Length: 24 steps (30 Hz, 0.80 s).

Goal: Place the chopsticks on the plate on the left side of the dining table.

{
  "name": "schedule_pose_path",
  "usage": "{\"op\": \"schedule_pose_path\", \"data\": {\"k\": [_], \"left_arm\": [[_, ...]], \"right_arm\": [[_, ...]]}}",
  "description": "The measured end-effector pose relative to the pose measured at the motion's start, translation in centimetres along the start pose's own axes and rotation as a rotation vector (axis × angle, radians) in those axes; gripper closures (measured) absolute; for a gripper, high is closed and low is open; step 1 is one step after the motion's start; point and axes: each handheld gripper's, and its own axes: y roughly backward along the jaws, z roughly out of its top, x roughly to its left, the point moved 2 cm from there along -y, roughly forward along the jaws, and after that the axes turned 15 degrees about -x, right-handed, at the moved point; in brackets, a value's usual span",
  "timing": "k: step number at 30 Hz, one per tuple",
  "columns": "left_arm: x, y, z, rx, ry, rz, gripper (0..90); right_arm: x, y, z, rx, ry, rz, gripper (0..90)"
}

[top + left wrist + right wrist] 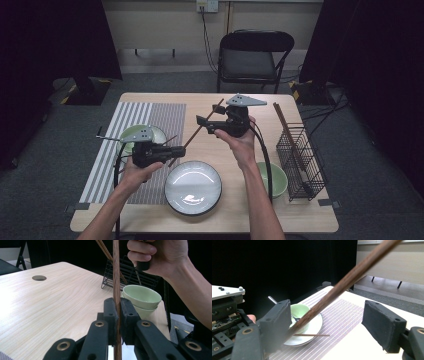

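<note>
Above the worktop's (220,210) middle, a dark wooden chopstick (197,131) hangs slanted in the air between the two hands. Left tongs (117,315) clenched on its lower part; in the left gripper view the stick rises straight up between the two pressed pads. Right tongs (332,322) released, jaws wide apart; the chopstick crosses the gap on a slant, close by the left-hand jaw, contact not clear. In the high view the right tongs (210,125) sit at the stick's upper part, the left tongs (177,151) lower and to the left.

Striped placemat (150,120) on the left half of the worktop. On it a white plate with a green bowl (299,311), a metal spoon handle (273,300) sticking out, a thin stick (312,335) lying across the plate. Black-rimmed plate (193,187) near the front edge. Stacked green bowls (141,296) at the right, just beside a black wire rack (300,160) holding more chopsticks. Folding chair (252,57) beyond the far edge.
</note>
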Motion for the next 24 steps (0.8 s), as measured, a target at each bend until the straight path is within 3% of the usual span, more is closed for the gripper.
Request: {"op": "schedule_pose_path", "data": {"k": [14, 24], "left_arm": [[0.0, 0.6, 0.5, -0.026, -0.003, 0.001, 84.8], [0.1, 1.2, 0.8, -0.042, -0.005, 0.017, 84.8]], "right_arm": [[-1.0, 1.0, -0.1, -0.007, -0.004, -0.030, 21.3], [-1.6, 1.3, -1.2, 0.017, 0.010, -0.063, 21.6]]}}
